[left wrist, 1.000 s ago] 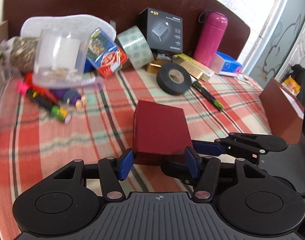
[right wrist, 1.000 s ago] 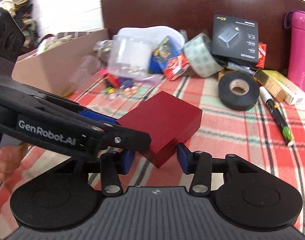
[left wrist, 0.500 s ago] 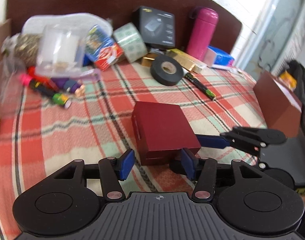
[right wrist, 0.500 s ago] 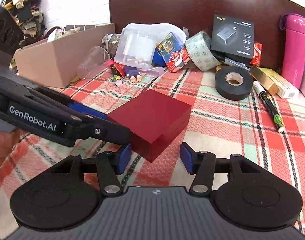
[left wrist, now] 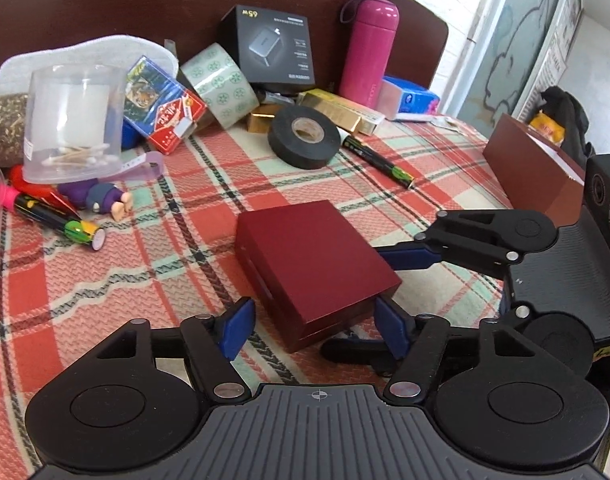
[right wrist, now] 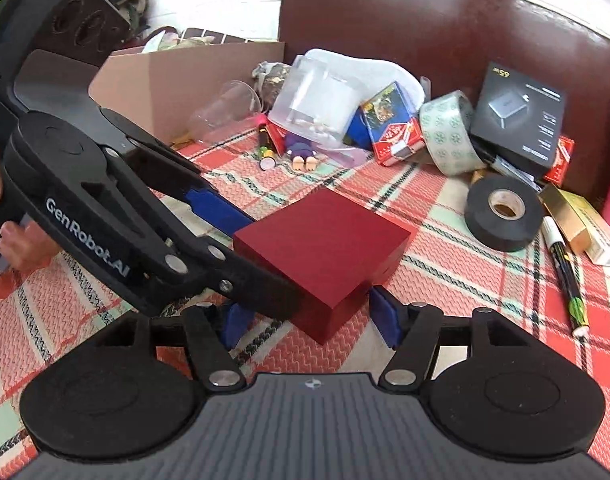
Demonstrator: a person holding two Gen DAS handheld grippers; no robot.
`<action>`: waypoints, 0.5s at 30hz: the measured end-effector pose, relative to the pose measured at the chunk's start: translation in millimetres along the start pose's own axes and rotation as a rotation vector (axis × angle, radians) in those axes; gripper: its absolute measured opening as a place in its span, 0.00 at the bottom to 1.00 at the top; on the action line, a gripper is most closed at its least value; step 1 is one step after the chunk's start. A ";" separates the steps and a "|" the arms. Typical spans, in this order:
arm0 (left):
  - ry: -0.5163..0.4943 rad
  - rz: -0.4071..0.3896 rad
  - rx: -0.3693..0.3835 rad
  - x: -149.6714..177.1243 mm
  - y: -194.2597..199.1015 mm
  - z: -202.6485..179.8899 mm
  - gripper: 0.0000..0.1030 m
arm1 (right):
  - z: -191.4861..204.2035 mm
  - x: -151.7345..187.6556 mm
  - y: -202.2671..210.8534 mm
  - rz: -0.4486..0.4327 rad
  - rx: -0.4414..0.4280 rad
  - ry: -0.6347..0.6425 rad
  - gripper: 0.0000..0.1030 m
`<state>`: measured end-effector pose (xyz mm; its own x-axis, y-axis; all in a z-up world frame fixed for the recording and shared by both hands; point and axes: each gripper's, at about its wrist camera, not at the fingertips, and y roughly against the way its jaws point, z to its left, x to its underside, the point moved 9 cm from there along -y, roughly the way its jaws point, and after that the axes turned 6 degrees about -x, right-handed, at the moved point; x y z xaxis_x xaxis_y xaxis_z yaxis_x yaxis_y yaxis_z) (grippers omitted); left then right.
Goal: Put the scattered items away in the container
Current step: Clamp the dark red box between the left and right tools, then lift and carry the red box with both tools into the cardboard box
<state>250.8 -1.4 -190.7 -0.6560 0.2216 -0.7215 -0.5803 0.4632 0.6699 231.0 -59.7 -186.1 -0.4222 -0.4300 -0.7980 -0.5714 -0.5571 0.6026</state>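
The flat dark-red square box lies on the plaid-clothed surface, with both hand-held grippers' blue pads spread apart: left hand-held gripper at its 6 o'clock corner, right hand-held gripper likewise.

Bare checked cloth lies open left of the red box. Behind it, the black tape roll, pen and piled clutter block the far edge.

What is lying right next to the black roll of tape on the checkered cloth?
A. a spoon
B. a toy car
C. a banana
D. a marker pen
D: a marker pen lies on the cloth just beside the black tape roll.
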 end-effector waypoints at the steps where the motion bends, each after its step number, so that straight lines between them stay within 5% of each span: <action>1: -0.002 -0.004 -0.007 -0.5 -0.1 -1.0 0.73 | 1.1 -0.5 -0.7 0.002 0.002 0.003 0.66; 7: 0.022 -0.003 -0.030 2.1 5.6 0.0 0.64 | 12.6 -5.2 0.7 0.050 0.077 0.018 0.60; 15: 0.095 -0.056 -0.083 18.8 46.3 11.7 0.64 | 44.1 -13.7 9.5 0.030 0.041 0.062 0.58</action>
<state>217.2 34.2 -175.2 -0.6621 0.1135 -0.7408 -0.6524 0.3991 0.6443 200.3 -27.7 -169.9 -0.3958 -0.4898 -0.7768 -0.5879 -0.5147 0.6241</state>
